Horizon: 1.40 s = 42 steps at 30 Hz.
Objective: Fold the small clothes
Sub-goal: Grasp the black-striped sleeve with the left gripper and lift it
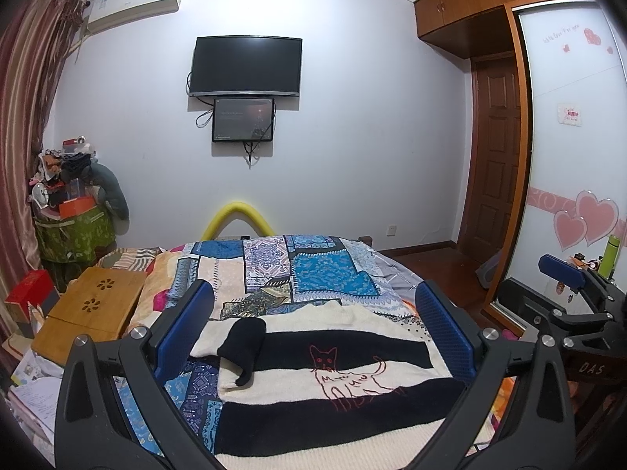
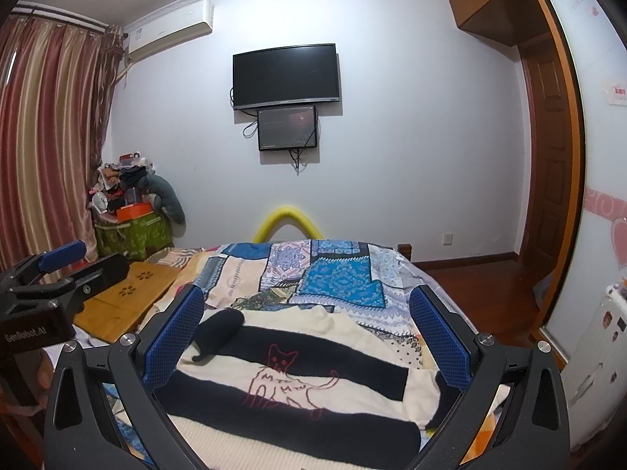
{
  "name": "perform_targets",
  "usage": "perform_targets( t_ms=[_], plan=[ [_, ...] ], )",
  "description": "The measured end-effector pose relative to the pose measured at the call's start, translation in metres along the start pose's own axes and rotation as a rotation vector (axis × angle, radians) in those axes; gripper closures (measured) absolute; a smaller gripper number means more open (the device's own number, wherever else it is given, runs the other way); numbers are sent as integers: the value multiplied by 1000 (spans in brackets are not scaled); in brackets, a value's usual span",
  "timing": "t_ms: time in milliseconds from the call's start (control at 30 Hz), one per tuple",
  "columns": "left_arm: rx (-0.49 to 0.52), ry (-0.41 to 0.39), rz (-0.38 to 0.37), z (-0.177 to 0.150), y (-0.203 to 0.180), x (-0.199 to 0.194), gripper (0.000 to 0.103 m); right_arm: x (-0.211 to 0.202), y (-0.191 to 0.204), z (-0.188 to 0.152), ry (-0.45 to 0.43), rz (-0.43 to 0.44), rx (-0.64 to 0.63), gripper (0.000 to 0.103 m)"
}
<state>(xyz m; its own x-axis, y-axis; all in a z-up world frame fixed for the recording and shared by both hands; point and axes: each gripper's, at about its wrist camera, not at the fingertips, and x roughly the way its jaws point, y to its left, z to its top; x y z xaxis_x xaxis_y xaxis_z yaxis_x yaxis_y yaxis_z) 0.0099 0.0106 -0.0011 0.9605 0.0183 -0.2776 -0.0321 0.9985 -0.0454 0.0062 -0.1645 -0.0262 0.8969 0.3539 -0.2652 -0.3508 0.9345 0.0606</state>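
**Both grippers open above a striped cat sweater on the bed**

The task item is a knitted sweater [image 1: 345, 376] with broad black and cream stripes and a red outline drawing of a cat on its front. It lies flat on a patchwork bedspread [image 1: 321, 274] in blue, cream and grey patterns. One black-cuffed sleeve [image 1: 245, 346] is folded inward across the left part of the body.

Left gripper [image 1: 313, 329]: the jaws stand wide apart and hold nothing. The blue textured pads [image 1: 184, 333] frame the sweater, so that the folded sleeve and the cat drawing both appear in the gap between them. No pad visibly touches the fabric; the gripper sits above the near edge of the garment.

Right gripper [image 2: 307, 335]: the jaws are likewise spread wide and empty. In the right wrist view the cat drawing [image 2: 290, 382] lies between the blue pads [image 2: 441, 338], the sleeve cuff [image 2: 217, 333] sits just inside the left pad, and the sweater's other sleeve passes behind the right pad.

The two grippers are side by side; each shows at the edge of the other's view.

Surroundings: a slotted wooden lap tray [image 1: 90, 309] rests beside the bedspread on the left. A television [image 1: 246, 65] hangs on the far wall above a smaller screen [image 1: 243, 119].
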Motion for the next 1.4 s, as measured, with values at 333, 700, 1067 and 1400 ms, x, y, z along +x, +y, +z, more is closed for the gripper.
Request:
perform_targets(
  t_ms=[333, 700, 1067, 1400],
  plan=[
    [-6, 29, 101, 7, 37, 44, 0, 38, -4, 3, 33, -22, -32, 0],
    [-29, 170, 235, 3, 112, 121, 0, 86, -13, 1, 97, -77, -87, 0],
    [-126, 437, 277, -45, 197, 213, 0, 150, -29, -15, 280, -58, -92, 0],
    [-274, 647, 308, -111, 265, 288, 0, 210, -37, -36, 441, -4, -90, 0]
  ],
)
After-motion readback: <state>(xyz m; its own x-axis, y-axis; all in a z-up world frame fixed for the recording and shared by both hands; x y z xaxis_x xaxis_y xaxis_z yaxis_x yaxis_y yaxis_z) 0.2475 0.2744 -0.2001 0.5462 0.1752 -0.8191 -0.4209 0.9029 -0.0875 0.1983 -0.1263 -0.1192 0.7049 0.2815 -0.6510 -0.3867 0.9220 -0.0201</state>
